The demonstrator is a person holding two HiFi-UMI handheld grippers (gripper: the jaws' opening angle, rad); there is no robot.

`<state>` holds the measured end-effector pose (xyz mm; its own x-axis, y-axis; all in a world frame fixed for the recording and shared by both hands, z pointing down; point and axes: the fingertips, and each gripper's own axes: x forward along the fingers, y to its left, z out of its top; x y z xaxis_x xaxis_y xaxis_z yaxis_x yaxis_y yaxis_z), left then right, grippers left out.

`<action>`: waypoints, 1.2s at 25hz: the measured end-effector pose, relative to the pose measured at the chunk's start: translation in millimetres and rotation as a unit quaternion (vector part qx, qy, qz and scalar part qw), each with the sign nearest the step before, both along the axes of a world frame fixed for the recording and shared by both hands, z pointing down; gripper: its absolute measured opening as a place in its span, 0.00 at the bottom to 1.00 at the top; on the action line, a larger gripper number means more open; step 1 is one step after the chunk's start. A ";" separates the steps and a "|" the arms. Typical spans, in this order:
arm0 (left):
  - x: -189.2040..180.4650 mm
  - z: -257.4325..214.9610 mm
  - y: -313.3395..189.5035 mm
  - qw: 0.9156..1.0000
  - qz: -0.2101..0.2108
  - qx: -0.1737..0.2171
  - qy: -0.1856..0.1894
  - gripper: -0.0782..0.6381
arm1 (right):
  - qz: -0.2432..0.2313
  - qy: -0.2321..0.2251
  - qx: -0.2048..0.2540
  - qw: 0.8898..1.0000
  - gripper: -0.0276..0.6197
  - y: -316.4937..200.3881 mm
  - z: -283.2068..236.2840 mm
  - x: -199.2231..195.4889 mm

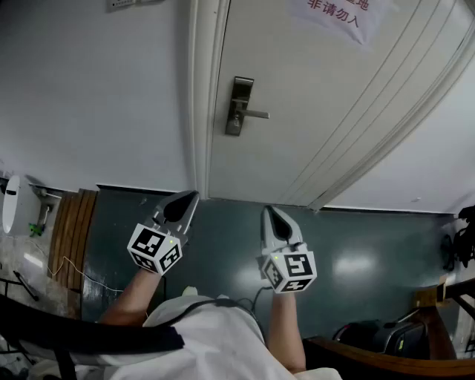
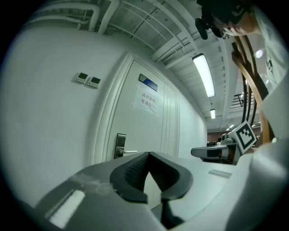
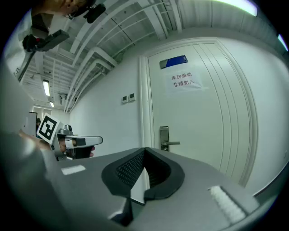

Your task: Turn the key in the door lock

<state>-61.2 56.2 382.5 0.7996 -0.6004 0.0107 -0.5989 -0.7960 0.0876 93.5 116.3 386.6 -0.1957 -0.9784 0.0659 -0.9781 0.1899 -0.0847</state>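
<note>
A silver door lock [image 1: 238,105] sits upright on the closed white door [image 1: 319,104], near its left edge. Its lever handle [image 1: 257,114] points level, rightward.

I've got a dark, glossy grey-green floor [image 1: 371,252] below me. On it at my left lies a slatted wooden board [image 1: 70,230], and a thin white cable [image 1: 82,274] trails across the floor just beside it.

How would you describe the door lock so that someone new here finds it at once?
Look at the large white door. Near its left edge, beside the frame, sits a tall metal lock plate with a lever handle pointing right. Unlike the flat paper notice higher up, it is silver metal and sticks out.
</note>
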 end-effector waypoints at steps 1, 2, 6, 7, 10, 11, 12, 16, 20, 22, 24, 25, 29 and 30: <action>1.2 -0.2 0.3 1.000 0.000 0.000 0.000 0.12 | 0.000 0.000 -0.001 1.000 0.05 0.2 0.6 0.6; 2.4 -0.3 0.7 1.000 0.001 0.001 0.000 0.12 | -0.001 0.000 -0.001 1.000 0.05 0.4 1.2 1.3; 5.2 -0.2 2.7 1.000 0.001 0.002 0.000 0.12 | -0.003 -0.002 -0.002 1.000 0.05 1.9 2.8 3.0; 5.7 -0.2 3.5 1.000 0.001 0.001 0.000 0.12 | -0.005 -0.004 -0.002 1.000 0.05 2.4 2.7 3.1; 7.8 -0.3 5.9 1.000 0.000 0.001 0.002 0.12 | -0.010 -0.011 0.002 1.000 0.05 4.4 2.0 4.7; 8.6 -0.4 6.9 1.000 -0.001 0.001 0.003 0.12 | -0.010 -0.013 0.003 1.000 0.05 5.4 2.0 5.9; 9.4 -0.5 8.3 1.000 -0.001 0.002 0.003 0.12 | -0.009 -0.014 0.003 1.000 0.05 6.6 2.4 7.1; 11.6 0.1 14.5 1.000 -0.001 0.004 0.000 0.12 | -0.008 -0.023 0.003 1.000 0.06 12.4 3.5 11.3; 16.4 0.6 20.6 1.000 -0.002 0.005 -0.004 0.12 | -0.013 -0.021 -0.002 1.000 0.05 17.7 6.7 13.8; 20.1 0.9 24.1 1.000 -0.003 0.005 -0.005 0.12 | -0.017 -0.016 -0.005 1.000 0.05 20.0 9.0 14.5; 23.6 1.7 28.3 1.000 -0.003 0.005 -0.006 0.12 | -0.021 -0.012 -0.008 1.000 0.06 22.1 11.3 14.8; 25.5 2.4 30.5 1.000 -0.004 0.005 -0.006 0.12 | -0.024 -0.011 -0.010 1.000 0.05 23.3 12.5 15.1; 35.7 5.8 40.0 1.000 -0.008 0.002 -0.006 0.12 | -0.030 -0.017 -0.012 0.999 0.06 29.7 17.1 21.6; 37.7 6.8 42.2 1.000 -0.009 0.001 -0.006 0.12 | -0.030 -0.019 -0.012 0.999 0.05 31.4 18.1 23.8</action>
<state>-23.5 98.5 389.3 0.7883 -0.6150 0.0187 -0.6144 -0.7850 0.0798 117.4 147.7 404.7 -0.2578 -0.9628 0.0810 -0.9607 0.2465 -0.1275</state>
